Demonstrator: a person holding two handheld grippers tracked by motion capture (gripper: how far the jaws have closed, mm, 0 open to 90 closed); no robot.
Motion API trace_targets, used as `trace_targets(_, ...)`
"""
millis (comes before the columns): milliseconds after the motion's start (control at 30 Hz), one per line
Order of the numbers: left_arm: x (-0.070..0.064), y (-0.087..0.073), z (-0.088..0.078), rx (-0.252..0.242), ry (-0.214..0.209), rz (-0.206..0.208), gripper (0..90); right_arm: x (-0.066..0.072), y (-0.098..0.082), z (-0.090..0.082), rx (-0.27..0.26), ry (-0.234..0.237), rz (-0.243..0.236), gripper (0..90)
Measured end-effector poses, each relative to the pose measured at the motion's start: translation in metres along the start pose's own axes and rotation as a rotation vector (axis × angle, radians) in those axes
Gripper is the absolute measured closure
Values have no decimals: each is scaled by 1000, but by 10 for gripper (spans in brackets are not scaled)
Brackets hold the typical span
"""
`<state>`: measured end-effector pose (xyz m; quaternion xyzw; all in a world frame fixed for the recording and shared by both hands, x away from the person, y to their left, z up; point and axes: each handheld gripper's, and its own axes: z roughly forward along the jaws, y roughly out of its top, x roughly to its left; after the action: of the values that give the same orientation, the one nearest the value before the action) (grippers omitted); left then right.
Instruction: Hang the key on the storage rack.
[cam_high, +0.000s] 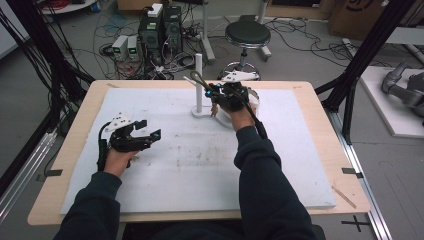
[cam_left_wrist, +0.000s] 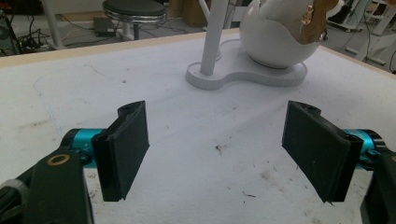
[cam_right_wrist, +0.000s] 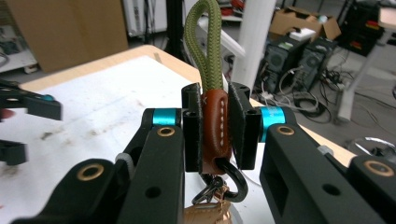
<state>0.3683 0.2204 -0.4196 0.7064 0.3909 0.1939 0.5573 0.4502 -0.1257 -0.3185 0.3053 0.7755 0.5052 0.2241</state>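
Dark navy sleeves; black tongs (cam_right_wrist: 215, 130) with teal collars, brass-ringed screws, flat rectangular pads (cam_left_wrist: 123, 149), black cables.

My right gripper (cam_right_wrist: 215, 133) hid the keychain's brown tab (cam_right_wrist: 215, 126); its clip (cam_right_wrist: 219, 186) (metal, lower edge) was cut off below.

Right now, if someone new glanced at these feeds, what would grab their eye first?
Probably the right gripper, shut on the brown leather tab of a keychain strap whose olive cord loop stands above the jaws, held at the table's far side beside the white post stand. Next, the left gripper, wide open over the stained white mat at the near left. The white rounded bowl on the stand's base also stands out.
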Motion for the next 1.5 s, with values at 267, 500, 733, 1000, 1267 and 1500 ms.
trace_targets(267,0,0,0,0,-3,-1,228,-2,-4,19,37,-64,19,778)
trace_targets(500,1,0,0,1,-5,-2,229,-2,-6,21,58,-65,4,764)
trace_targets(733,1,0,0,1,-4,0,230,-2,-10,18,63,-50,-27,647)
trace_targets(1000,1,0,0,-3,-4,-4,229,-2,-9,-7,29,-59,-40,570)
trace_targets(1267,3,1,-3,-27,-9,-6,229,-11,-29,-47,-6,-50,-68,351)
trace_targets(1500,2,3,-5,-73,-25,6,210,-17,-67,-84,-13,-38,-71,252)
